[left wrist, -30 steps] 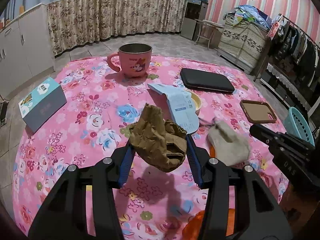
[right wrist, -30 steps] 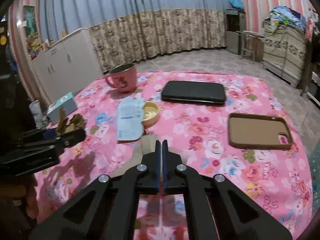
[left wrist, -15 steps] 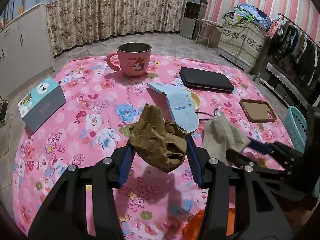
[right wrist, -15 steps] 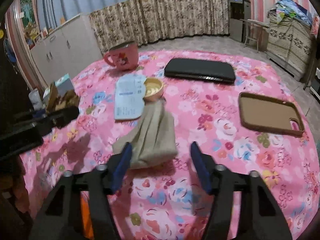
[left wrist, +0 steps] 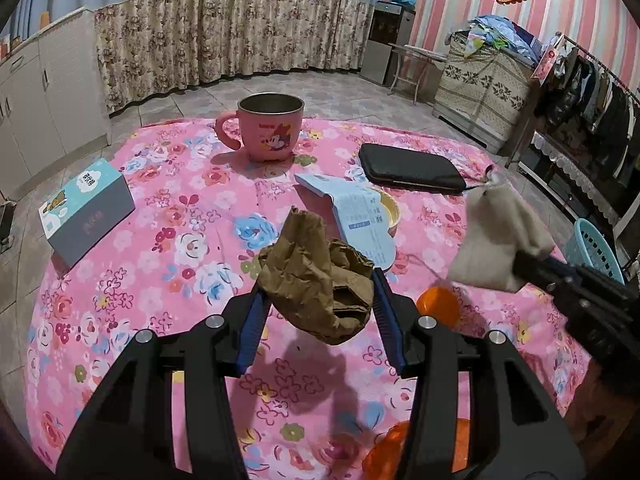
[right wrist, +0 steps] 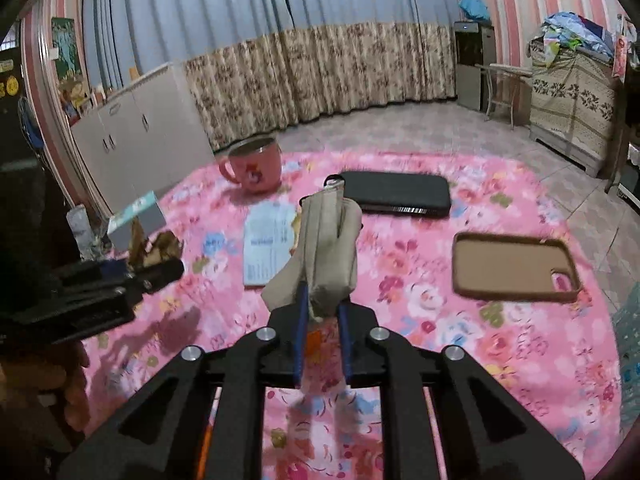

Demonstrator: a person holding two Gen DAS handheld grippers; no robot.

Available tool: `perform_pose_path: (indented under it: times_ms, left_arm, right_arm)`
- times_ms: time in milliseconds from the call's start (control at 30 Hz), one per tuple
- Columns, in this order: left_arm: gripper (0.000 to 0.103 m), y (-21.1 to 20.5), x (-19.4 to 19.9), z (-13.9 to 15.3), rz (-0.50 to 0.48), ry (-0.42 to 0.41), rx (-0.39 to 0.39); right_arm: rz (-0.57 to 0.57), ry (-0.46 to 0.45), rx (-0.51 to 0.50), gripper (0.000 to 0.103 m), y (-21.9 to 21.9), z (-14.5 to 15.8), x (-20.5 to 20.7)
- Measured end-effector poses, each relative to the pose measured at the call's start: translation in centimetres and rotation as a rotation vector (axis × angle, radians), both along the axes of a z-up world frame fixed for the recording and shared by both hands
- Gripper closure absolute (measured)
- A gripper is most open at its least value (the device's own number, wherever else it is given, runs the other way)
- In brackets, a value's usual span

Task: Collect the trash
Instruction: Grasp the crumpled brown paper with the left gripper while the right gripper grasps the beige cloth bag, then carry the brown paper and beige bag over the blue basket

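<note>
A crumpled brown paper bag (left wrist: 304, 264) hangs above the pink flowered tablecloth (left wrist: 160, 272), and my left gripper (left wrist: 318, 292) is shut on it. In the right wrist view the same bag (right wrist: 156, 246) shows at the left with that gripper (right wrist: 160, 270). My right gripper (right wrist: 322, 304) has its jaws closing on the lower end of a beige cloth pouch (right wrist: 326, 240). The pads press on it and it stands tilted, clear of the table. In the left wrist view the pouch (left wrist: 496, 236) is at the right.
On the table are a pink mug (left wrist: 270, 128), a black case (left wrist: 408, 168), a printed leaflet (left wrist: 360, 216) over a small yellow bowl (left wrist: 390, 210), a blue box (left wrist: 86, 208), a brown phone case (right wrist: 516, 266) and an orange round thing (left wrist: 438, 306). A turquoise basket (left wrist: 596, 248) stands off the right edge.
The right gripper opened around the beige pouch, closed on it and lifted it off the table, uncovering an orange round thing. The left gripper and its brown bag stayed still.
</note>
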State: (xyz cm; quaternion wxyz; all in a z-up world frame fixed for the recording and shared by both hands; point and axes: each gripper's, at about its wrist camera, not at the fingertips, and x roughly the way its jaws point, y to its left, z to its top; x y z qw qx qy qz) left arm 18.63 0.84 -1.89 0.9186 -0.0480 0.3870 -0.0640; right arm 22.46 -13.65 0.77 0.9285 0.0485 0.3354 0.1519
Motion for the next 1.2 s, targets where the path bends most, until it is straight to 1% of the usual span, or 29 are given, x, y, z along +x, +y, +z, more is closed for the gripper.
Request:
perform_pose_path:
  times_ms: [333,500,667,767,833,900,967,1033,1100,1167,1200]
  left_arm:
    - [0.055,-0.1,0.1,0.0,-0.003,0.000,0.003]
    - [0.055,-0.2,0.1,0.1,-0.005,-0.003,0.000]
    - [0.055,-2.0,0.7,1.6,-0.023,-0.034,0.023]
    - [0.055,-4.3,1.1,3.5,-0.049,-0.067,0.033]
    - [0.055,-6.1,1.2,4.9,-0.070,-0.098,0.025]
    - [0.055,-8.5,1.4,6.6,-0.097,-0.136,0.026]
    - [0.055,-11.7,1.6,8.5,-0.134,-0.178,0.030]
    - [0.055,-14.7,1.7,9.8,-0.178,-0.202,0.029]
    - [0.055,-17.9,1.8,10.6,-0.228,-0.216,0.026]
    - [0.055,-21.7,2.0,11.3,-0.299,-0.215,-0.002]
    - [0.053,-24.1,2.0,11.5,-0.336,-0.220,-0.021]
  right_arm:
    - [0.018,-0.007,-0.013,0.089,0.1,0.4,-0.3]
    - [0.004,-0.008,-0.021,0.089,-0.1,0.3,-0.4]
    - [-0.023,-0.039,-0.008,0.089,-2.2,1.7,-0.7]
    - [-0.063,-0.079,-0.001,0.089,-5.0,3.5,-1.2]
    - [-0.095,-0.117,0.006,0.089,-7.5,5.1,-2.0]
    - [-0.134,-0.149,0.002,0.089,-9.9,6.3,-2.7]
    - [-0.194,-0.179,-0.015,0.089,-13.2,7.4,-3.8]
    - [-0.267,-0.201,-0.040,0.089,-16.4,8.0,-4.9]
    - [-0.359,-0.223,-0.079,0.089,-20.8,8.4,-6.5]
    - [-0.480,-0.221,-0.119,0.089,-25.1,8.2,-8.1]
    - [-0.541,-0.216,-0.124,0.089,-27.4,8.0,-9.1]
